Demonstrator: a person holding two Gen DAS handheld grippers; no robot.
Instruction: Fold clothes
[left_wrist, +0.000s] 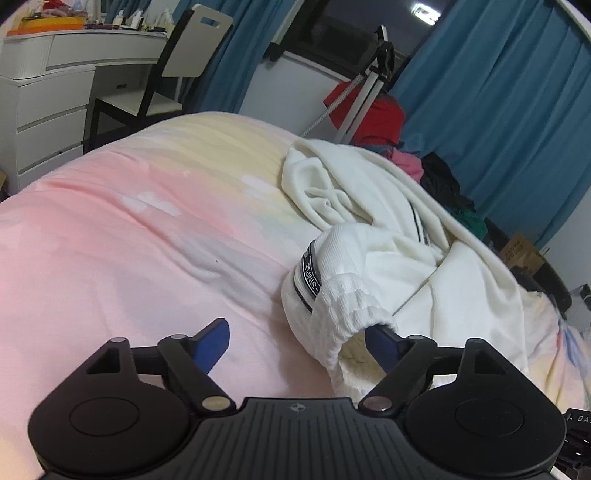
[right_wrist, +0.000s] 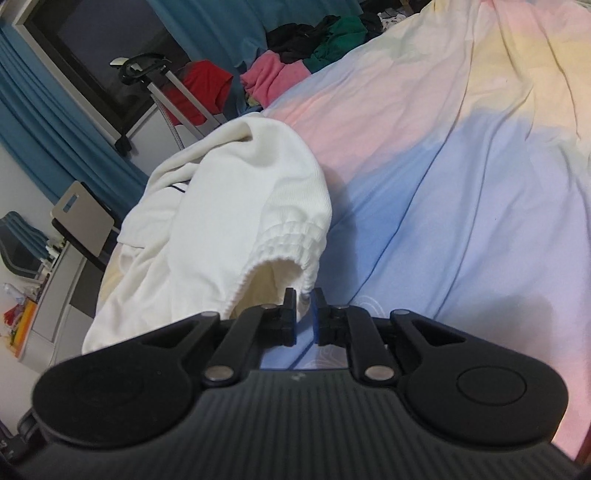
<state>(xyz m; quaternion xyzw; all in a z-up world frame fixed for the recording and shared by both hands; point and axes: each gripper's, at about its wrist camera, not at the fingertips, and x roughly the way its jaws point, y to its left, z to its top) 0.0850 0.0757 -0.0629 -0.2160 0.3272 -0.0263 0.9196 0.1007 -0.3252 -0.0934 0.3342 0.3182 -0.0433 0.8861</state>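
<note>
Seemingly to spread it flat, the right hand-held gripper (right_wrist: 304, 301) pinched the white garment's (right_wrist: 229, 206) waistband on the bed (right_wrist: 461, 184), while the left hand-held gripper (left_wrist: 299, 338) stood wide at its other corner.

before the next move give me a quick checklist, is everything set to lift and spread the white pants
1. Right gripper pinching the elastic waistband of the white pants: ok, jaws nearly shut on the edge.
2. Left gripper holding the cloth: not ok, jaws wide open, one finger tucked inside the waistband opening.
3. Pants flat: not ok, bunched.
4. Bedsheet free beside the pants: ok.
5. Clothes pile clear of the pants: ok.
</note>
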